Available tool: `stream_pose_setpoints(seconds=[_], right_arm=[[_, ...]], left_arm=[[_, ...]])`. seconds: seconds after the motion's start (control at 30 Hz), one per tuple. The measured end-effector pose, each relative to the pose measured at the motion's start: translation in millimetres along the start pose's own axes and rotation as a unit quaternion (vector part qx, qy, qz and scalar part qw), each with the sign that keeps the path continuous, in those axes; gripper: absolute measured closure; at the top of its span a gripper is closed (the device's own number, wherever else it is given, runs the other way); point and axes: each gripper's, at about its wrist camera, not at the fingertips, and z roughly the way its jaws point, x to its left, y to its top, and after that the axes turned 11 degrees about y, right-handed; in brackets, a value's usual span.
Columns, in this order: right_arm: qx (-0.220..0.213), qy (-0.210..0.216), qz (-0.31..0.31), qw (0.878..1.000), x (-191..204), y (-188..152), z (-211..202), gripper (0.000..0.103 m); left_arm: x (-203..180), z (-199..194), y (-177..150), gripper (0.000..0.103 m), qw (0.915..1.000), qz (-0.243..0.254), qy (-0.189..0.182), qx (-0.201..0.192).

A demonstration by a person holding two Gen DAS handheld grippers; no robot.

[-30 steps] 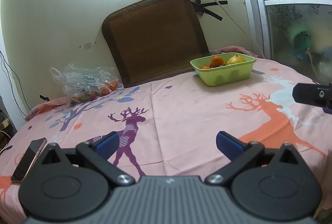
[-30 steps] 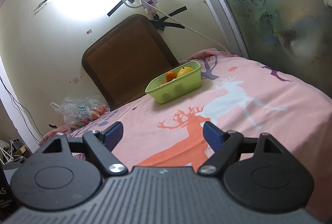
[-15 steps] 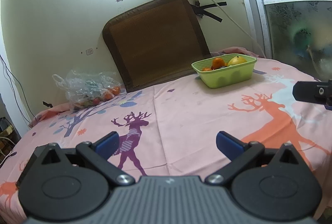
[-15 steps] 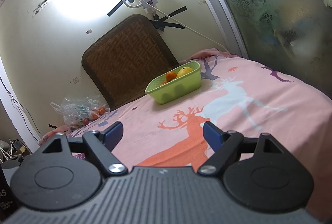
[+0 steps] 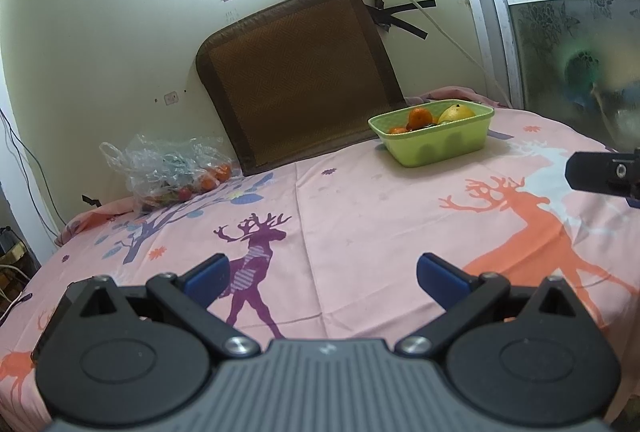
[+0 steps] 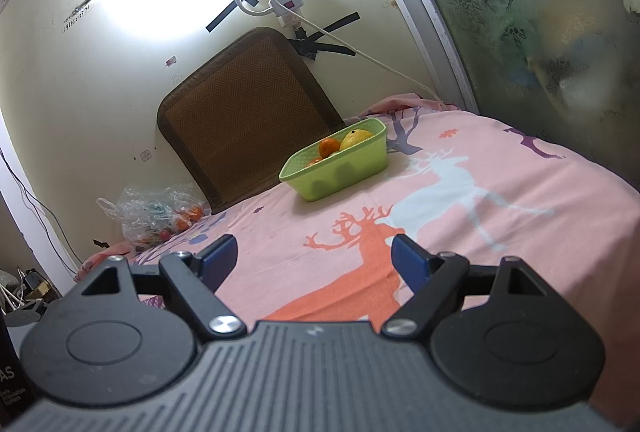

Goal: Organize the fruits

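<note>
Pink deer sheet (image 5: 360, 216): green fruit basket (image 5: 434, 141) lies well beyond both grippers' spread, empty fingers (image 5: 208, 274).

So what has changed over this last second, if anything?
Only the left tool moved: its view shifted a little, and the phone at lower left slid behind its body. Both tools stayed open and empty. The green basket, plastic bag and right tool stayed put.

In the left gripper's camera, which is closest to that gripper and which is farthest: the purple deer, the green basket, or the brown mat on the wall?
From the left gripper:
1. Purple deer on the cloth, just ahead between the fingers.
2. Green basket, farther back, on the right.
3. Brown mat, leaning on the wall behind the table.
</note>
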Motion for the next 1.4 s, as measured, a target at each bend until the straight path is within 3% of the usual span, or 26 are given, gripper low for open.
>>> stream_pose_setpoints(seconds=[1.4], right_arm=[[0.001,0.0,0.001,1.0,-0.6,0.2,0.7,0.017]], left_arm=[[0.4,8.5,-5.0,0.0,0.9996,0.005,-0.016,0.024]])
